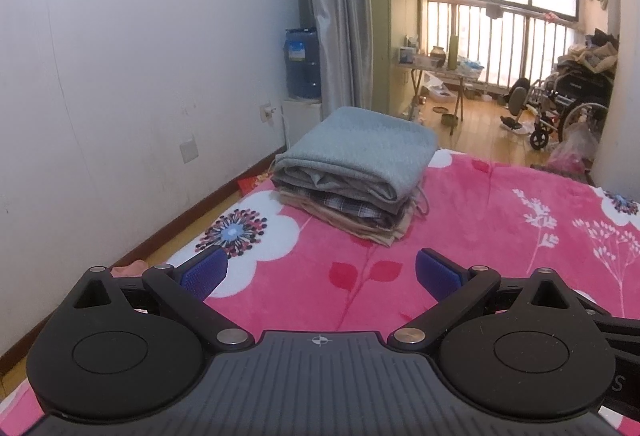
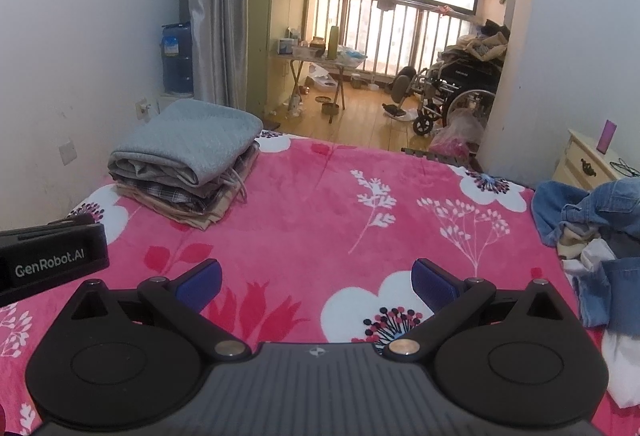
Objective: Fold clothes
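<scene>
Both the left gripper (image 1: 322, 270) and right gripper (image 2: 316, 278) hover with jaws wide, empty. Next, probably: right reaches 3 o'clock for the pile (image 2: 592, 232), pinching one garment only.

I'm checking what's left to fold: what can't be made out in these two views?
- Unfolded pile, right wrist view: cut off by the right edge; item count unclear. Absent from left wrist view.
- Folded stack: lower garments covered by the grey top layer.
- Left gripper, right gripper: open, empty.
</scene>
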